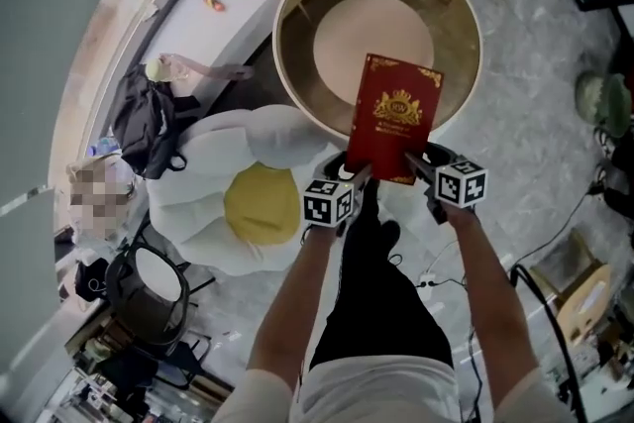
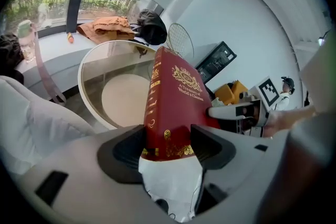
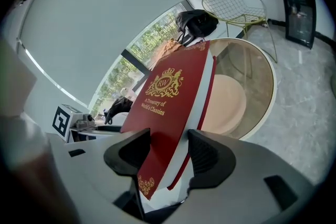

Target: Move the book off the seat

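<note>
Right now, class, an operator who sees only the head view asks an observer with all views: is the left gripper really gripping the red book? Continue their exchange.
Observer: Yes; the left gripper view shows the left gripper shut on the book at its spine-side corner.
Operator: And the right?
Observer: The right gripper clamps cover and pages together at the other corner.
Operator: Title?
Observer: "A Treasury of World's Classics", in gold.

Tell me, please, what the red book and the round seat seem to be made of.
The book looks like a hardback: red, faintly glossy cover, perhaps leatherette or coated board, with gold-stamped crest and lettering, and white paper pages at its edge. The round seat appears upholstered: a matte golden-brown inner wall, possibly velvety fabric, around a pale cushion.
</note>
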Tool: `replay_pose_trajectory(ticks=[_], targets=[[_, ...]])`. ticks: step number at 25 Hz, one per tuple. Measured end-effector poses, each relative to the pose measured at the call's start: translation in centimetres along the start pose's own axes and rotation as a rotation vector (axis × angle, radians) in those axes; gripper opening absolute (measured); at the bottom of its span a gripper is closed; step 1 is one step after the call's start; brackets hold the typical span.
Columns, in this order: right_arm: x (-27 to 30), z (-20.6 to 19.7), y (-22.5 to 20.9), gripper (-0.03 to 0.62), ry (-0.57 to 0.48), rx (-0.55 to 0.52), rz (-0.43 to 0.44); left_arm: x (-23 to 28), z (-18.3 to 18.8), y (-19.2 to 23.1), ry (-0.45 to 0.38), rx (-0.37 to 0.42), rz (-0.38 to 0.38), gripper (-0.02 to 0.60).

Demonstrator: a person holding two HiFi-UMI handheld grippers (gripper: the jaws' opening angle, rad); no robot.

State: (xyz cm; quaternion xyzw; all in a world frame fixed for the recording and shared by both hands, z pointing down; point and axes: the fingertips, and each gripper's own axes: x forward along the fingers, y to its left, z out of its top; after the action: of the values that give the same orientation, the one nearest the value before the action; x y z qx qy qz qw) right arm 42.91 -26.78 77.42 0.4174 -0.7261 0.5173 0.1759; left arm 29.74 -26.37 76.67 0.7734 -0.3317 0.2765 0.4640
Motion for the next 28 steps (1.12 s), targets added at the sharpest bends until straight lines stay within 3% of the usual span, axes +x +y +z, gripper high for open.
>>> replay_pose_trajectory(ticks=[8, 14, 23, 28], targets=[[5.6, 2.2, -5.8, 0.239, -0.016, 0.002, -0.021, 7.5, 1.8, 4.1, 0.031, -0.006, 0.007, 0.278], [7.4, 3.7, -8.4, 0.239, -0.026, 0.022, -0.039, 10.4, 3.4, 5.0, 0.029, -0.006, 0.007, 0.278], [7.7, 3.8, -9.5, 0.239, -0.007, 0.004, -0.060, 11.5, 3.0, 5.3, 0.048, -0.046, 0.027, 0.279], [5.7, 4.2, -9.5, 0.239, -0.016, -0.005, -0.121, 9.4, 3.0, 5.6, 0.044, -0.047, 0.081, 0.279]])
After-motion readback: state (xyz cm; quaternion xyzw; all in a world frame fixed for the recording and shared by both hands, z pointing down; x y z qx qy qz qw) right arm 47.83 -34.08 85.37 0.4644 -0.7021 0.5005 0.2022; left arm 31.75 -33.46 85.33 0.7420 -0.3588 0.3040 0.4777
